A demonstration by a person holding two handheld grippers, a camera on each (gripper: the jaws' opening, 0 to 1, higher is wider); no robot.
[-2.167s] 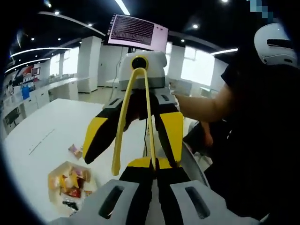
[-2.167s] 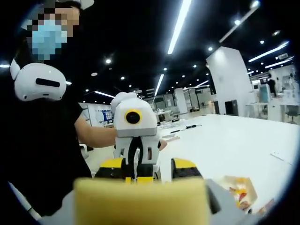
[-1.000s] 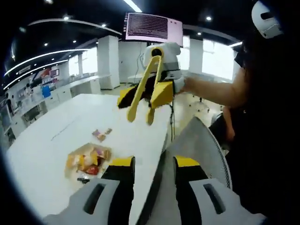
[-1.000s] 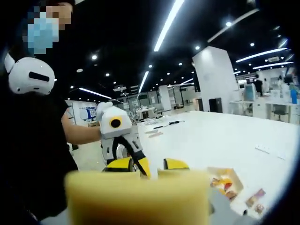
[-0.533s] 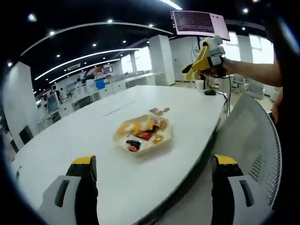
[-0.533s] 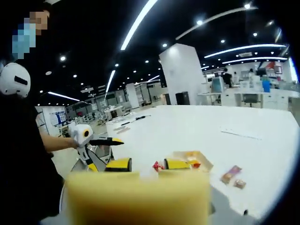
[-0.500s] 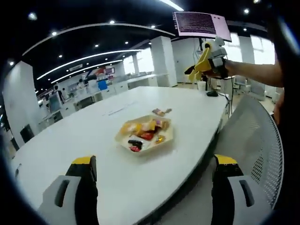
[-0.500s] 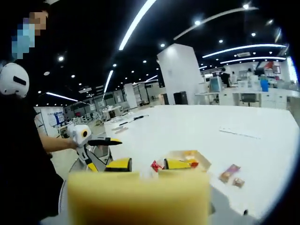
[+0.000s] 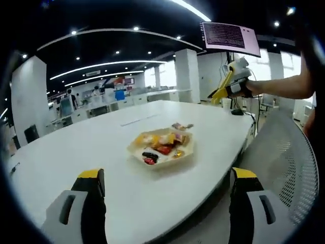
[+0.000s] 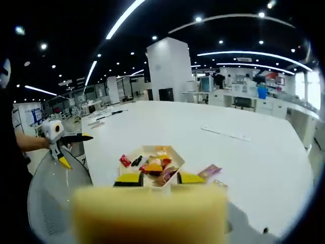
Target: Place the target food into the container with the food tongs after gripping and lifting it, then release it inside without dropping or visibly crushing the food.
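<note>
While both grippers are held off the table edge, the working area lies between them: a hexagonal white container (image 9: 161,150) on the white table (image 9: 76,152), already loaded with wrapped snacks.

Left gripper (image 9: 165,206), own view: jaws spread wide, one at 7 o'clock, one at 5 o'clock, nothing between them. The container sits at centre frame, well beyond the tips. Judgement: held open and back as a free hand.

Right gripper (image 9: 234,81), seen in the left gripper view at 2 o'clock: it carries the yellow food tongs (image 9: 221,88), tips hanging down toward the table's far edge. In its own view a yellow block fills the 6 o'clock area and only the yellow jaw tips (image 10: 159,178) show, closed in toward it. Judgement: clamped on the tongs' handle, though the contact itself is hidden.

Target food: two loose wrapped packets (image 10: 209,171) lie on the table just beside the container, at 4 o'clock of it in the right gripper view. Judgement: one of these is the likely pick; nothing lifted yet. Whether the tongs hold anything: too small to tell.
</note>
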